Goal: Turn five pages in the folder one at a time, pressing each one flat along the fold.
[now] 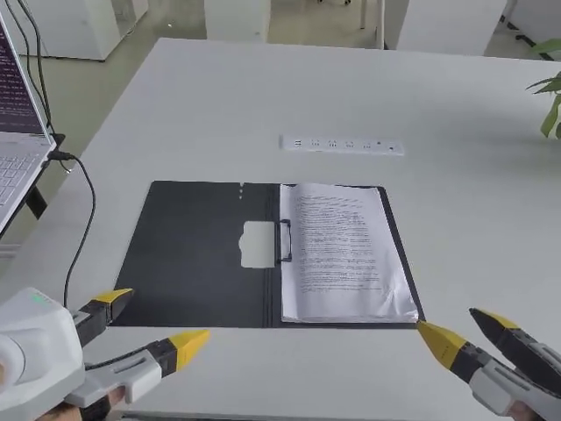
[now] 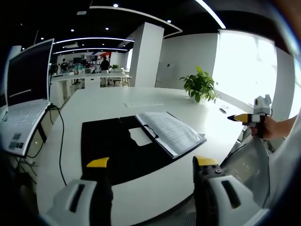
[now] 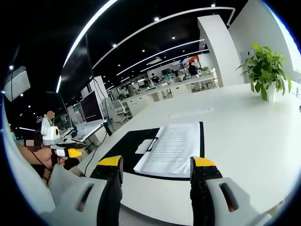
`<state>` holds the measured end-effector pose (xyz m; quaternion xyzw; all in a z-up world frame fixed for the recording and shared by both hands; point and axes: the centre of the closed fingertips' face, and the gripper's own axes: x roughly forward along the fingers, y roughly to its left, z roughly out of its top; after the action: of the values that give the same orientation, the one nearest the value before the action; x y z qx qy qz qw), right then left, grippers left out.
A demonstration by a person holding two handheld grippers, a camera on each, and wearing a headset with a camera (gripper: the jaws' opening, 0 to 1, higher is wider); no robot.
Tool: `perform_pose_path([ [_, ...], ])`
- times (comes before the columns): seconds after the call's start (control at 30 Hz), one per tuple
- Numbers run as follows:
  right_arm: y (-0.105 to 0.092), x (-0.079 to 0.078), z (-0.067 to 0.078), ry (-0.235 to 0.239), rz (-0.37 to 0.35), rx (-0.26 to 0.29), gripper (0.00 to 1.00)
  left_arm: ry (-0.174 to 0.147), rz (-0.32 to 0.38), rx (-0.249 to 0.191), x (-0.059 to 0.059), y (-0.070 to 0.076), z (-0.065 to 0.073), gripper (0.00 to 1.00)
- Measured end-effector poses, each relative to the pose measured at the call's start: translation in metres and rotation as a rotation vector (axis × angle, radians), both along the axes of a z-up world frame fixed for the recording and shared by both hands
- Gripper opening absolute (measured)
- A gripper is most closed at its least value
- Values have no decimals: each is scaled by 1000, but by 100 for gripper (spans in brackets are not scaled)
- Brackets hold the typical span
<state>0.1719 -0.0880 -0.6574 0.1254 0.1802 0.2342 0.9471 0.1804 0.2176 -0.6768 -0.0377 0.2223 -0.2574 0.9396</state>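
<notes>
A black folder [image 1: 197, 254] lies open on the white table, its stack of printed pages [image 1: 342, 253] clipped on the right half. The folder [image 2: 117, 146] and pages [image 2: 171, 133] lie ahead in the left gripper view; the pages [image 3: 171, 148] lie ahead in the right gripper view too. My left gripper [image 1: 158, 323] hovers open near the folder's front left corner, nothing between its yellow tips. My right gripper [image 1: 469, 333] hovers open just off the front right corner, also empty. In their own views the left gripper [image 2: 151, 162] and right gripper [image 3: 156, 161] both stand apart from the folder.
A white power strip [image 1: 342, 145] lies beyond the folder. A laptop [image 1: 17, 132] with a black cable [image 1: 83, 219] stands at the left edge. A potted plant [image 1: 550, 101] is at the far right. Bare tabletop surrounds the folder.
</notes>
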Motion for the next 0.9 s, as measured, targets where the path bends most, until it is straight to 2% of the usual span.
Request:
perform_pose_path([
  [0.27, 3, 8, 0, -2, 12, -4, 56, -11, -23, 18, 7, -2, 5, 69],
  [0.5, 4, 12, 0, -3, 10, 7, 57, -24, -56, 42, 18, -9, 7, 69],
  [0.73, 2, 11, -2, 4, -3, 17, 57, -47, -124, 63, 36, -32, 13, 69],
  [0.9, -1, 9, -2, 6, -17, 29, 57, -60, -185, 68, 53, -59, 18, 69],
])
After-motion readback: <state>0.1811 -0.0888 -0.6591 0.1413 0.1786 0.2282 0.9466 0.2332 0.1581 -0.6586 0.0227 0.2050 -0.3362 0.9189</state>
